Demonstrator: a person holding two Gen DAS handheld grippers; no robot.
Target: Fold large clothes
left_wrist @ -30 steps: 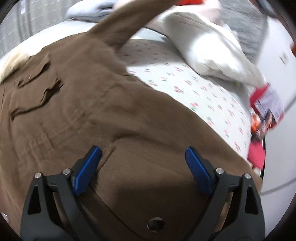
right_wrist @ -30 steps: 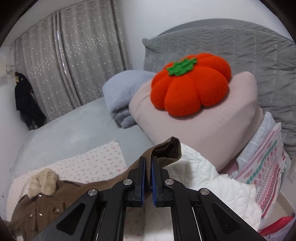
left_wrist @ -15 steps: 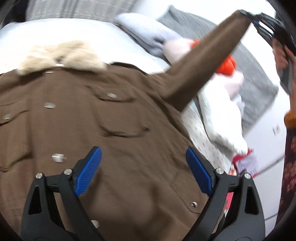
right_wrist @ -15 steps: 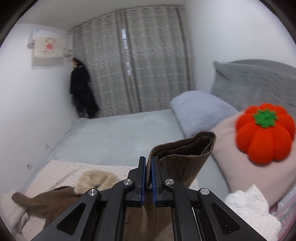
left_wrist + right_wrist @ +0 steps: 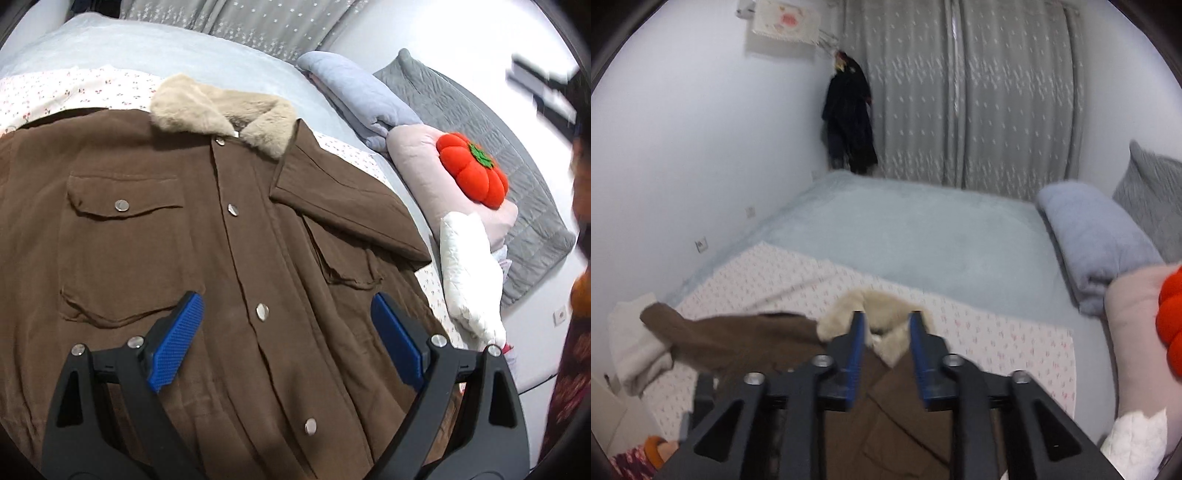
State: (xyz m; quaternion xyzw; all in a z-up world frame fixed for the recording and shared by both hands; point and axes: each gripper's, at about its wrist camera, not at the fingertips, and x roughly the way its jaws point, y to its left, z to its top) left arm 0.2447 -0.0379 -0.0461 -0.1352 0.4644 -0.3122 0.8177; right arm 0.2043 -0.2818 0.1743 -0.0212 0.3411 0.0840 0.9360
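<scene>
A brown jacket with a beige fur collar lies front up on a floral sheet on the bed. Its right sleeve is folded across the chest. My left gripper is open and empty, hovering over the lower front by the snap buttons. In the right wrist view the jacket lies below my right gripper, which is open and empty above the collar. The other sleeve stretches left.
Pillows and a folded grey blanket lie at the head of the bed, with an orange pumpkin cushion and a white quilted garment. Pale bed cover extends toward curtains. A dark coat hangs in the corner.
My right gripper let go of the raised sleeve and opened; the sleeve now lies folded across the chest. My left gripper moved over the jacket's front, still open.
</scene>
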